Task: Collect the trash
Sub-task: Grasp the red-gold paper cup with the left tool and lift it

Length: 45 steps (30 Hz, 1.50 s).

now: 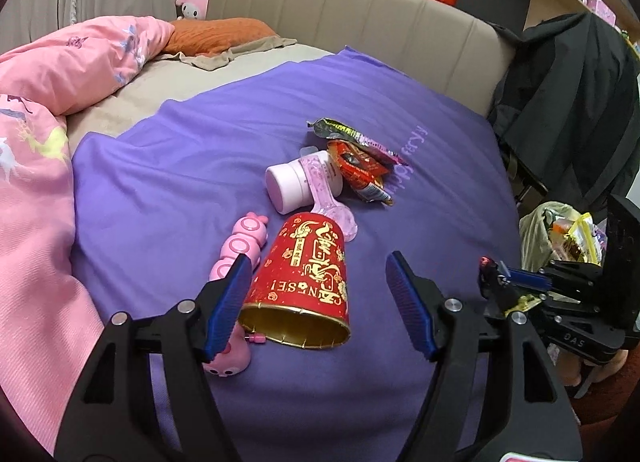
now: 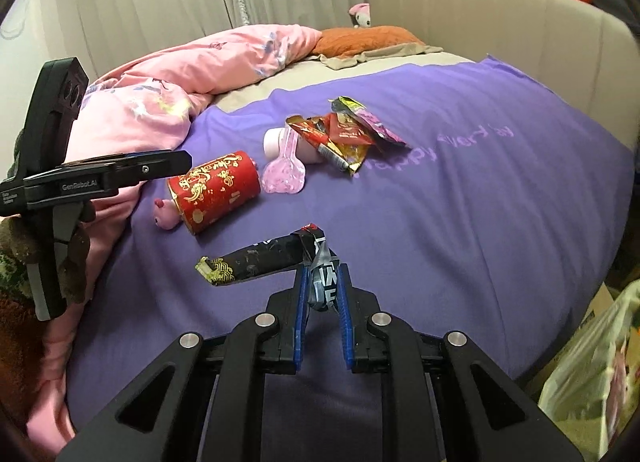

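A dark snack wrapper (image 2: 256, 260) is pinched between the blue pads of the right hand-held gripper (image 2: 323, 286), one end sticking out sideways above the purple sheet (image 2: 460, 242) on the bed. The left hand-held gripper (image 1: 316, 286) is spread wide over a red paper cup (image 1: 304, 282) lying on its side, its pads clear of the cup. A pink toy (image 1: 240, 246) is seen beside the cup. Farther off, a pink jar (image 1: 296, 186) and crumpled wrappers (image 1: 356, 160) are heaped together. A plastic bag (image 2: 592, 374) stands beside the bed.
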Each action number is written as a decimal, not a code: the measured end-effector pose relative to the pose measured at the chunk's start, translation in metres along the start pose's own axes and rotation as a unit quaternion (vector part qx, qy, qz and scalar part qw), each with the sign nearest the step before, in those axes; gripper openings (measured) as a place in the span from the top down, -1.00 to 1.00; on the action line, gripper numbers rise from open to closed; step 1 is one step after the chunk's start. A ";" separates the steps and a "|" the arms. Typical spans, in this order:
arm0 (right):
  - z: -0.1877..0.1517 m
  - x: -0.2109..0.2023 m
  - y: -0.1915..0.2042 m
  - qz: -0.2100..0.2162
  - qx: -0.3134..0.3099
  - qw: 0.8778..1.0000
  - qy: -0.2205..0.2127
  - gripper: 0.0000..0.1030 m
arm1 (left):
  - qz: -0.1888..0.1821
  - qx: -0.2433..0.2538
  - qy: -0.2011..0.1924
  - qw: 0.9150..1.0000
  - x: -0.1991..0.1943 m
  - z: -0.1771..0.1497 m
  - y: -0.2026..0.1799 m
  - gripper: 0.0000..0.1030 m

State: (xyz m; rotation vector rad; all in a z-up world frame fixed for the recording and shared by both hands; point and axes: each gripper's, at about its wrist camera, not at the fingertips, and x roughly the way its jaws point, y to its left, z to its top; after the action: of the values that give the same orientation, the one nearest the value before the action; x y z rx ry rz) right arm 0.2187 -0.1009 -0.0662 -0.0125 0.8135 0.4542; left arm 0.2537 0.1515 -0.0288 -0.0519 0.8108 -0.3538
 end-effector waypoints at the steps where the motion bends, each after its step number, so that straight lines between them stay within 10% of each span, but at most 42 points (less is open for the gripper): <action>1: -0.002 -0.002 -0.001 -0.001 0.002 1.000 -0.001 0.71 | 0.005 0.005 0.005 1.000 0.001 -0.001 -0.001 -0.28; 13: -0.014 -0.013 -0.008 -0.011 0.017 1.000 -0.010 0.71 | 0.057 0.028 0.062 0.996 0.021 -0.016 -0.002 -0.25; 22: -0.017 -0.017 -0.004 -0.017 0.016 1.000 -0.016 0.71 | 0.016 -0.028 -0.017 0.999 -0.010 -0.003 0.010 -0.03; 23: -0.017 -0.018 -0.003 -0.017 0.016 1.000 -0.017 0.71 | 0.014 -0.032 -0.026 0.999 -0.014 -0.002 0.011 0.04; 24: -0.017 -0.019 -0.001 -0.018 0.014 1.000 -0.019 0.71 | 0.013 -0.037 -0.036 0.999 -0.018 0.000 0.013 0.73; 25: -0.017 -0.020 0.000 -0.019 0.013 1.000 -0.020 0.71 | 0.019 -0.044 -0.039 0.998 -0.020 0.002 0.014 0.87; 30: -0.018 -0.023 0.004 -0.021 0.009 1.000 -0.022 0.71 | 0.011 -0.087 -0.040 0.995 -0.025 0.006 0.035 0.87; 35: -0.020 -0.024 0.006 -0.025 0.001 1.000 -0.020 0.71 | -0.007 -0.070 -0.045 0.997 -0.032 0.007 0.031 0.00; 45: -0.016 -0.029 0.013 -0.012 -0.049 0.999 -0.014 0.71 | 0.006 0.010 -0.045 0.999 -0.063 -0.014 0.032 -0.33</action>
State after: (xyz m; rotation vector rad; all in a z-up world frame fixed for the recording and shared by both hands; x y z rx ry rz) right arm 0.1853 -0.1034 -0.0546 -0.1074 0.7614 0.4700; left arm 0.2131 0.2039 -0.0004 -0.0443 0.7189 -0.3461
